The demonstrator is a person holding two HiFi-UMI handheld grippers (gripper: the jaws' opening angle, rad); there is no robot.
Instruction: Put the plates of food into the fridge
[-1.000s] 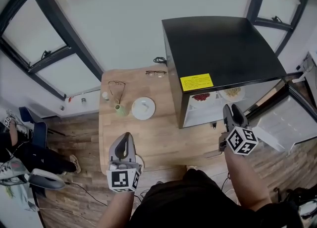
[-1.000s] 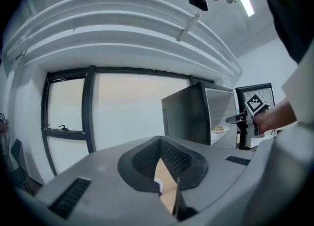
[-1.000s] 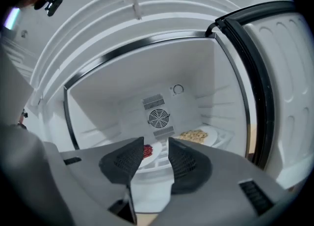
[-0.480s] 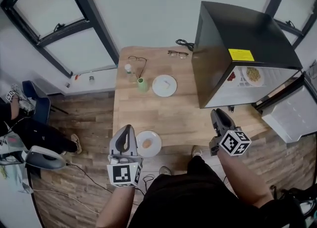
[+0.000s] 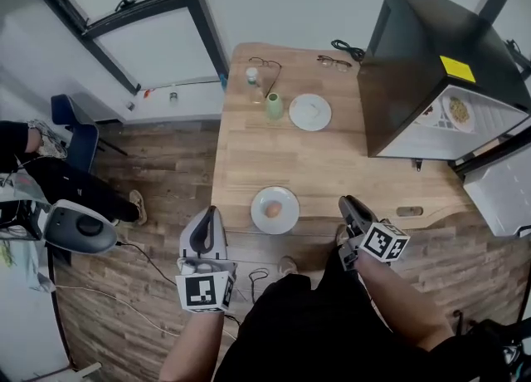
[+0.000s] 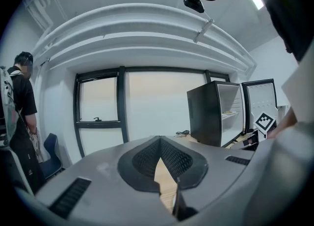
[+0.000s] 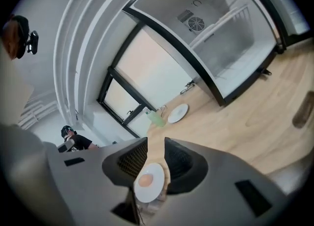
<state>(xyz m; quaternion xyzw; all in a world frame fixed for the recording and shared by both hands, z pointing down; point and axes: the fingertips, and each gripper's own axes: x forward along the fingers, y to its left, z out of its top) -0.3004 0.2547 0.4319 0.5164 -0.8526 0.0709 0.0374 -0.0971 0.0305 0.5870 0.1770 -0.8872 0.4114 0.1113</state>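
left claw (image 5: 208, 214) drew back off table (image 5: 332, 168), egg plate (image 5: 275, 210) nearby.

The person is wearing a black top (image 5: 299, 322) that is leaving the forearms (image 5: 189, 349) uncovered. The left gripper (image 5: 211, 216) and the right gripper (image 5: 348, 203) are both showing smooth grey moulded shells that are tapering toward the tips, with black ribbed pads (image 6: 145, 159) lining the inner faces and dark slotted vents (image 6: 70, 196) sitting along the sides. Each one is carrying a white cube (image 5: 205, 291) at its rear end that is bearing black square markers on its faces.
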